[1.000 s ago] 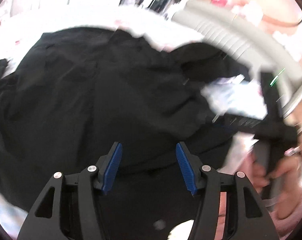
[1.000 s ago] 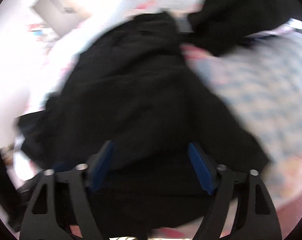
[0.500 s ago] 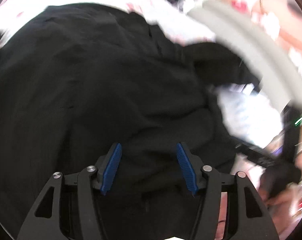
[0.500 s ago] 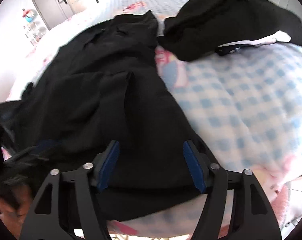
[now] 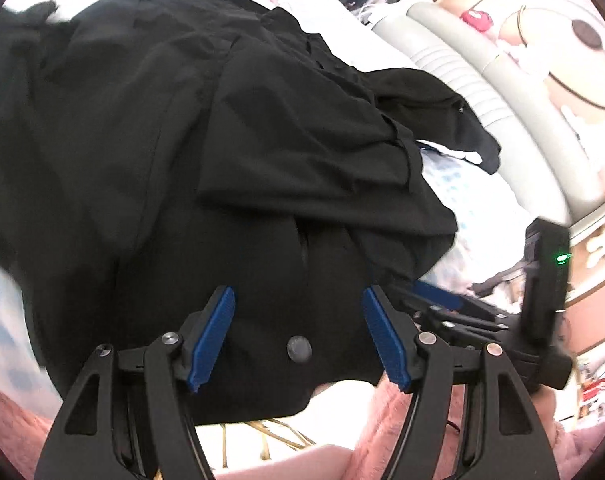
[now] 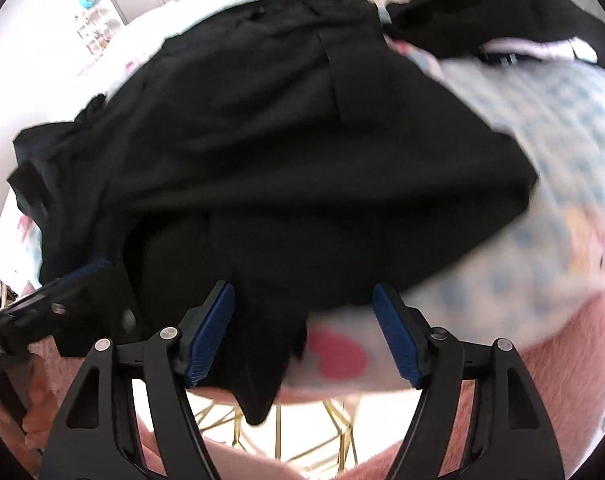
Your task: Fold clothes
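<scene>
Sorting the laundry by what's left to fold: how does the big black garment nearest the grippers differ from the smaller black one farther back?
The big black garment is spread wide with a flap folded over; the smaller black one is bunched in a heap. The big one overhangs the bed's near edge; the smaller lies by the checked bedding. Both are plain black.

Black garment (image 5: 230, 152) blocks bed centre — free room on checked blanket (image 6: 542, 128) right.

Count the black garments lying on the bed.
2. The large black garment is spread across the near bed edge; a smaller black garment lies bunched beyond it. More may be hidden underneath.
</scene>
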Motion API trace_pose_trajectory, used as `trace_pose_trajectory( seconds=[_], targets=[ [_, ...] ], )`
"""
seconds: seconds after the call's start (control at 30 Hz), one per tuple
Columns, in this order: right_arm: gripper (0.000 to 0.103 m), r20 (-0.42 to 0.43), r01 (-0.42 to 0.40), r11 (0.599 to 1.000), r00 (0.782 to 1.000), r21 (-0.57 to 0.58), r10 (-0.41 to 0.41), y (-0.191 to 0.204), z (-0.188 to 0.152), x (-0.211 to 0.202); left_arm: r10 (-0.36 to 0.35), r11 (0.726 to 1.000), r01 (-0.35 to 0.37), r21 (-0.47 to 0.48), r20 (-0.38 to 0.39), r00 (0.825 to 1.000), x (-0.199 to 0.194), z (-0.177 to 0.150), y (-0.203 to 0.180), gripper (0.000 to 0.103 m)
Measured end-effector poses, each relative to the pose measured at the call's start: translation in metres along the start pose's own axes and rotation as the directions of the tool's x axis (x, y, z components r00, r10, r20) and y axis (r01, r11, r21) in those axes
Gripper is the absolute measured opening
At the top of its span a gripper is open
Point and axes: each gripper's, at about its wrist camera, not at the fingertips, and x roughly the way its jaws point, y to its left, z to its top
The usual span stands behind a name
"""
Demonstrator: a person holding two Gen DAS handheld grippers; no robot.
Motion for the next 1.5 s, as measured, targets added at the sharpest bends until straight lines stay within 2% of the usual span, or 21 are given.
trace_pose_trajectory(
  seconds=[0.07,0.17,0.27,0.33,0.4,0.43,0.5,0.57,0.67,0.73,0.77,0.8,0.87,0.9,1.07,1.17,1.2,1.3,1.37,1.4,1.5],
  targets=[
    [0.073,-0.032,-0.026,0.999,0.999,0.023,0.027,-0.002,-0.008,0.003,-0.013,0.999,0.013,-0.031,-0.004,1.000,0.000,-0.003,0.003,0.069],
    [0.073,0.004,-0.054,0.999,0.999,-0.007,0.054,0.008,-0.012,-0.009,-0.018,1.000,0.018,-0.017,0.043,0.999,-0.012,-0.004,-0.008,0.069],
    [0.072,0.084,-0.081,0.995,0.993,-0.055,0.086,0.021,-0.008,-0.033,0.046,0.999,-0.046,0.003,0.067,0.997,-0.023,-0.008,-0.007,0.069],
    [0.074,0.120,-0.076,0.994,0.989,-0.077,0.085,0.026,-0.008,-0.041,0.052,0.998,-0.052,-0.039,-0.003,0.999,-0.016,-0.013,0.006,0.069],
    [0.075,0.096,-0.045,0.995,0.994,-0.089,0.054,0.027,-0.004,-0.031,0.011,0.997,-0.020,-0.073,-0.118,0.993,-0.003,-0.019,0.018,0.067],
    [0.075,0.083,-0.030,0.995,0.996,-0.095,0.038,0.028,-0.002,-0.025,-0.008,0.996,-0.009,-0.088,-0.188,0.982,0.005,-0.025,0.022,0.067],
    [0.073,0.003,-0.018,0.997,1.000,-0.074,0.018,0.031,-0.006,-0.001,-0.010,0.995,-0.012,-0.101,-0.215,0.977,0.007,-0.035,0.024,0.067],
    [0.068,-0.051,-0.060,0.997,0.997,-0.050,0.058,0.027,-0.010,0.008,-0.032,0.995,0.016,-0.098,-0.167,0.985,-0.006,-0.036,0.022,0.067],
    [0.073,0.024,-0.088,0.992,0.996,-0.086,0.090,0.032,-0.004,-0.011,-0.073,0.992,0.072,-0.108,-0.005,0.997,-0.041,-0.021,0.024,0.068],
    [0.085,0.051,-0.088,0.988,0.994,-0.125,0.095,0.039,0.002,-0.012,-0.031,0.992,0.039,-0.120,0.061,0.998,-0.054,-0.009,0.031,0.069],
    [0.085,0.027,-0.070,0.989,0.997,-0.129,0.074,0.039,0.004,-0.002,-0.004,0.991,0.015,-0.130,0.085,0.996,-0.059,-0.004,0.034,0.069],
    [0.084,0.003,-0.052,0.990,0.999,-0.134,0.053,0.039,0.005,0.009,0.047,0.987,-0.036,-0.153,0.067,0.997,-0.055,0.000,0.041,0.069],
    [0.073,-0.090,-0.051,0.993,0.995,-0.108,0.041,0.039,-0.006,0.022,0.077,0.976,-0.076,-0.204,-0.004,0.997,-0.045,-0.001,0.058,0.066],
    [0.073,-0.083,-0.068,0.992,0.995,-0.107,0.059,0.039,-0.008,0.016,0.086,0.970,-0.092,-0.225,-0.032,0.996,-0.041,-0.002,0.065,0.065],
    [0.073,-0.018,-0.121,0.983,0.993,-0.135,0.120,0.048,-0.004,-0.019,0.046,0.961,-0.047,-0.271,-0.011,0.999,-0.055,-0.016,0.081,0.065],
    [0.082,0.034,-0.153,0.970,0.986,-0.187,0.162,0.065,0.013,-0.036,-0.047,0.955,0.042,-0.294,-0.010,0.999,-0.058,-0.018,0.082,0.066],
    [0.083,0.030,-0.137,0.967,0.989,-0.217,0.147,0.074,0.021,-0.035,-0.069,0.952,0.060,-0.301,-0.019,0.997,-0.059,-0.016,0.082,0.066],
    [0.083,0.039,-0.137,0.955,0.988,-0.263,0.152,0.097,0.031,-0.045,-0.043,0.966,0.034,-0.257,-0.031,0.999,-0.065,-0.006,0.076,0.066],
    [0.083,0.049,-0.153,0.948,0.984,-0.280,0.173,0.111,0.033,-0.057,0.040,0.975,-0.042,-0.218,-0.011,0.999,-0.071,0.001,0.077,0.067],
    [0.083,0.052,-0.156,0.946,0.983,-0.286,0.178,0.114,0.031,-0.064,0.060,0.974,-0.057,-0.220,0.006,0.998,-0.075,0.004,0.081,0.068],
    [0.083,0.031,-0.164,0.938,0.983,-0.305,0.182,0.117,0.027,-0.069,0.050,0.955,-0.030,-0.295,0.060,0.997,-0.083,0.006,0.102,0.068]
  ],
)
